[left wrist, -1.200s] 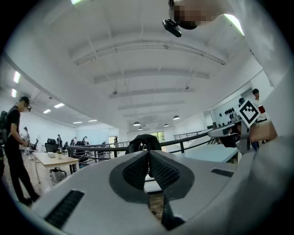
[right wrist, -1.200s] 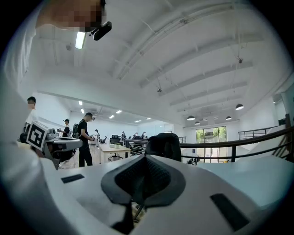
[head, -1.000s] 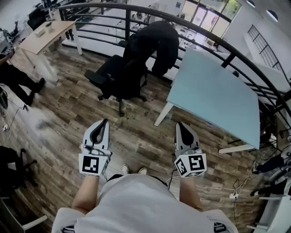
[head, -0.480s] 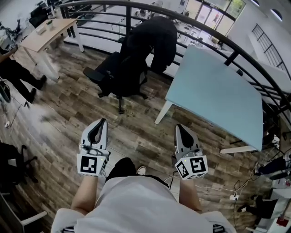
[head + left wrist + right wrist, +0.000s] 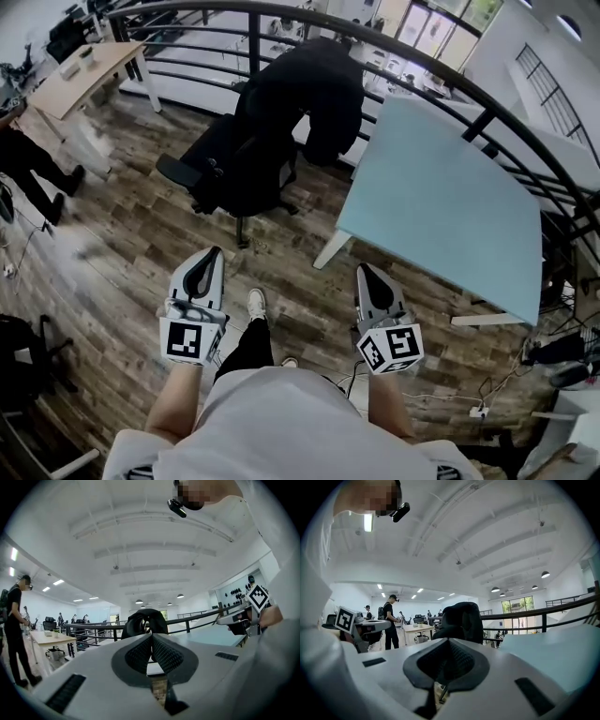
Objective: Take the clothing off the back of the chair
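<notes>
Bulky black clothing point(image 5: 314, 89) draped over chair point(image 5: 239, 164) back

Wood-plank floor point(image 5: 141, 234) meets a curved black railing point(image 5: 253, 42). A pale blue table point(image 5: 441, 206) stands right, a wooden desk point(image 5: 80, 80) far left, and possibly windows point(image 5: 518, 605) beyond.

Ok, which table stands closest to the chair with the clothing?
The light blue table, right beside the chair; the wooden table stands farther off, upper left.
</notes>
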A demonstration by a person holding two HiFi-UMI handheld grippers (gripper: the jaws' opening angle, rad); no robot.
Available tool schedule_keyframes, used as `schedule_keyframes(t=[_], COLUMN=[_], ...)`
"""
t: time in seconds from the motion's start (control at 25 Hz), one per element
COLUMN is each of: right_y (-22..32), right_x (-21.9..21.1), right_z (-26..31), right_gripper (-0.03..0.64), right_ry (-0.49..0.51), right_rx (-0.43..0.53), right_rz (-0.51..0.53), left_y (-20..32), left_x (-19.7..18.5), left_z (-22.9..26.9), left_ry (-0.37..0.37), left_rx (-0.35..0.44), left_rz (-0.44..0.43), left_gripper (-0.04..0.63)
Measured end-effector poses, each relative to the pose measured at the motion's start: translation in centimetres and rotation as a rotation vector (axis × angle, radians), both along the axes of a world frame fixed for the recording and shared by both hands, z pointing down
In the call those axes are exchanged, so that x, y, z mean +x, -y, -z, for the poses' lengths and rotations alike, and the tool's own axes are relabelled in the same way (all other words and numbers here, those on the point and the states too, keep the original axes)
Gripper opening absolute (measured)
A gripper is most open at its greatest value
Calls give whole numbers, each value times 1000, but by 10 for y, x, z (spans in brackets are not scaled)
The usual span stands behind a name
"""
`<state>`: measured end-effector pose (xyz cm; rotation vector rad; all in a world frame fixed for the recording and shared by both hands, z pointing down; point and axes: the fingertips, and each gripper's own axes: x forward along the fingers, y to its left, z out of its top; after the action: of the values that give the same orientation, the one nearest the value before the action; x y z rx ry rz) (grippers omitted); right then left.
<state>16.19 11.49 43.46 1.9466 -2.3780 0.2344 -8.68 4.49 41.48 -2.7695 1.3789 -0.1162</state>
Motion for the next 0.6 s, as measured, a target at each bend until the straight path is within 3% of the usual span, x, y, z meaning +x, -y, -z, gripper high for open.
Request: schedule_keyframes(t=[0.36,0.6], right_y=[147,198], right_x=[-15,-11], right_z=[35,42], right_gripper=[20,20], right_ry=[-83,-119], right_rx=[7,-6], right_rz=[-45,-91], left_y=[151,223], left_x=[3,12], left_z=[16,10], left_ry=[-78,-95], left_rx=[3,-4], left_rz=[-77,-125], left_gripper=[28,28])
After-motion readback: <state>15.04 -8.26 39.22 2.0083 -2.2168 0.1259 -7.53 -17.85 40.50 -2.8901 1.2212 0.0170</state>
